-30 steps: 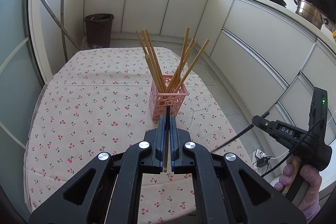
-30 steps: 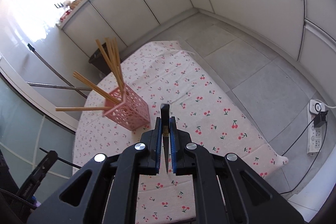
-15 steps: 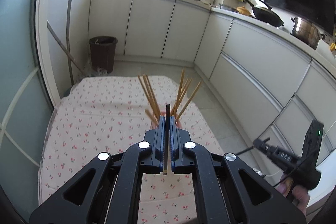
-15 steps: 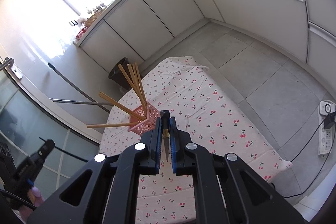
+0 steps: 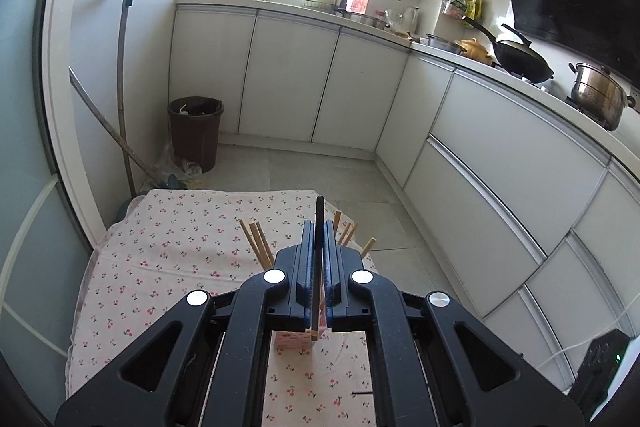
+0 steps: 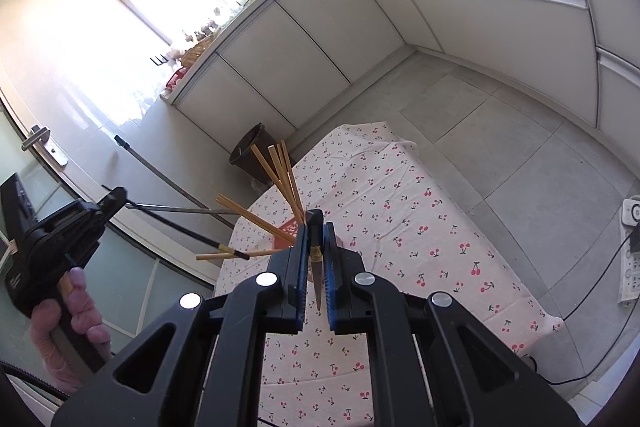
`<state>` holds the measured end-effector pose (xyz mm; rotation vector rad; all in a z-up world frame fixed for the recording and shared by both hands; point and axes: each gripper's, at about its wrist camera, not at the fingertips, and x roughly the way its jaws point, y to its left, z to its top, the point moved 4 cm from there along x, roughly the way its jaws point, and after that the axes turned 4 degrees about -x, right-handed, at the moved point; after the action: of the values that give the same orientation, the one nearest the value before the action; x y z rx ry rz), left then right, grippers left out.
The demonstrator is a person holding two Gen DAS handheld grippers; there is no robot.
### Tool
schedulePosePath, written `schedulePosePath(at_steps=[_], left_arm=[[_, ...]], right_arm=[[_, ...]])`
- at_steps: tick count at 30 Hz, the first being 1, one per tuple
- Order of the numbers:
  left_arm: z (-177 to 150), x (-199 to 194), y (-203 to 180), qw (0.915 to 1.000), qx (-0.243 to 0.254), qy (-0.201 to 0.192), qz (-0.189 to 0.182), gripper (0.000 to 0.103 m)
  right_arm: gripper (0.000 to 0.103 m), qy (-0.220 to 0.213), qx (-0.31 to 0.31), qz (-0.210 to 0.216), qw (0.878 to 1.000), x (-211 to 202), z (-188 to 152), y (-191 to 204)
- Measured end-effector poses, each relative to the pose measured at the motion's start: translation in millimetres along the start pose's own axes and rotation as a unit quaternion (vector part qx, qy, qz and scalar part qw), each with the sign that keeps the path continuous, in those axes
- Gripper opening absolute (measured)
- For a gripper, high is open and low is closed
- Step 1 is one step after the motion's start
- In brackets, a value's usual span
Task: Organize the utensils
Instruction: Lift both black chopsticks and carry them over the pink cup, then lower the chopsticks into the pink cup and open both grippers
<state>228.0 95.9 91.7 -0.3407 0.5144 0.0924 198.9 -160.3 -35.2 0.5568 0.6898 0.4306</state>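
My left gripper (image 5: 318, 227) is shut on a dark chopstick (image 5: 319, 215) that stands up between the jaws, high above the table. The pink perforated holder (image 5: 292, 339) sits below it, mostly hidden by the gripper, with several wooden chopsticks (image 5: 256, 243) fanning out of it. My right gripper (image 6: 315, 227) is shut on another dark chopstick (image 6: 315, 227) with a gold band, just right of the holder (image 6: 290, 229) and its wooden chopsticks (image 6: 280, 171). The left gripper (image 6: 116, 197) shows at the left of the right wrist view, holding its long dark chopstick (image 6: 180, 229).
The table has a cherry-print cloth (image 5: 168, 251) (image 6: 400, 211). A brown bin (image 5: 195, 131) and a broom handle (image 5: 120, 87) stand beyond its far end. White cabinets (image 5: 480, 155) run along the back and right. A power strip (image 6: 630, 255) lies on the floor.
Both grippers have risen well above the table, each still holding its dark chopstick. The holder now lies lower and nearer in both views, and more of the kitchen shows.
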Motion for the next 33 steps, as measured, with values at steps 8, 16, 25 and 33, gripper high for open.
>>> schedulePosePath(at_steps=[8,16,25,33], left_arm=[[5,39,4,0.9995,-0.018,0.016,0.020,0.004],[-4,62,13,0.9980,-0.038,0.038,0.034,0.004],[-6,62,26,0.9957,-0.059,0.044,0.057,0.020],[-7,19,35,0.9976,-0.054,0.004,0.042,0.031]], right_arm=[[0.007,-0.008,0.005,0.011,1.000,-2,10,1],[0.007,0.002,0.014,0.010,1.000,2,11,-4],[0.008,0.002,0.016,0.010,1.000,4,13,-3],[0.008,-0.012,-0.001,0.007,1.000,4,25,19]])
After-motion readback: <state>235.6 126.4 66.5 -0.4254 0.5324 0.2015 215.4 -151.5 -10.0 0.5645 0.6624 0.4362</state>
